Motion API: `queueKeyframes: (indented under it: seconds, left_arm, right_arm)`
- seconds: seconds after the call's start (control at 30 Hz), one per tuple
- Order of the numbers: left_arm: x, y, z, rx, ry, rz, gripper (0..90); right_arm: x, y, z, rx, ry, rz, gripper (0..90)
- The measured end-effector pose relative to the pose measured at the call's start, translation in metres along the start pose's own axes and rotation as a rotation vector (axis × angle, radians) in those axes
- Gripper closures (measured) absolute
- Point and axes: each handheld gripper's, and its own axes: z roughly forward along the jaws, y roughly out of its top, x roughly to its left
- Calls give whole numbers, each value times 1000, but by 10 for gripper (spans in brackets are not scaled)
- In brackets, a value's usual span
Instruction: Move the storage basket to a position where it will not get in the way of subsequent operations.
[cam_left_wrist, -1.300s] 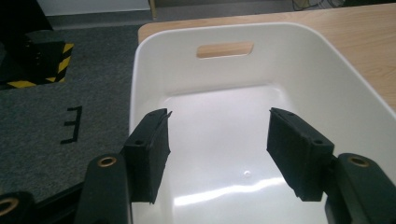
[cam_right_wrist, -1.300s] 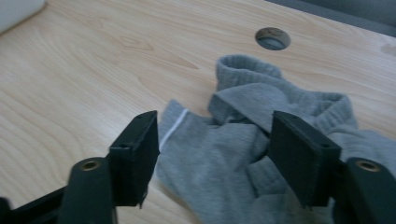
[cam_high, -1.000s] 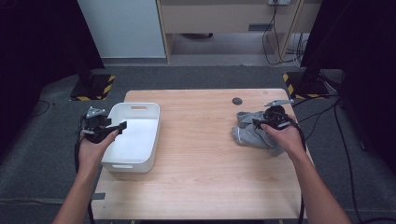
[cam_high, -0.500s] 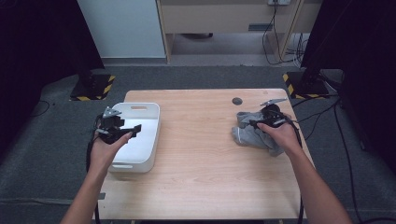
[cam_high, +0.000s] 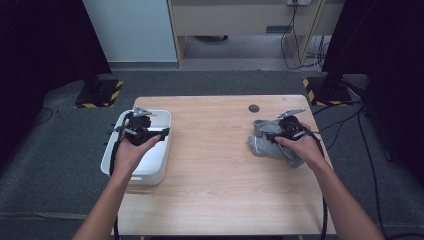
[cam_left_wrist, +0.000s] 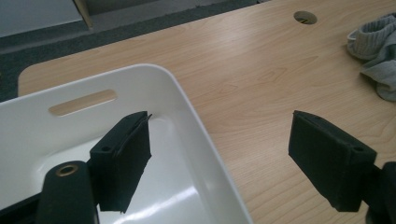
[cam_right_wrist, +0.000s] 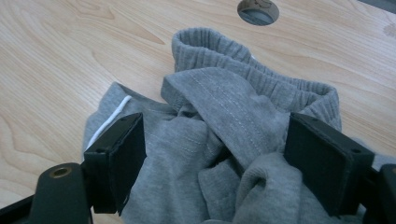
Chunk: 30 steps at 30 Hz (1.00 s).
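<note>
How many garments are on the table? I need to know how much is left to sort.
1: a crumpled grey garment lies near the table's right edge, under the right gripper. The white bin at the left looks empty, though the left hand hides part of it.

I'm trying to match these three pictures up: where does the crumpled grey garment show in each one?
High view: grey garment at right, under the right gripper.
Left gripper view: upper right corner.
Right gripper view: centre, between the open jaws.
Shared landmark: the round hole in the table, just beyond the garment.
</note>
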Motion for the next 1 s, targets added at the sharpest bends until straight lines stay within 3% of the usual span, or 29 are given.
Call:
queueKeyframes:
  seconds: [0.2,0.43,0.6,0.77,0.93,1.0]
  left_arm:
    - [-22,13,17,15,-5,33,195]
    - [-50,26,27,19,-9,59,193]
    - [-66,29,27,-13,-40,42,193]
    - [-70,24,32,-15,-53,49,189]
    - [-71,23,37,-16,-91,77,191]
    - [-73,24,38,-15,-104,96,191]
  right_arm:
    - [-3,-4,-5,-7,24,-9,201]
    - [-8,-7,6,3,82,-47,201]
    - [-5,-5,16,42,91,-79,199]
    - [0,0,29,82,59,-78,216]
    - [3,-1,40,99,-8,-96,356]
    - [6,-1,41,100,-37,-95,455]
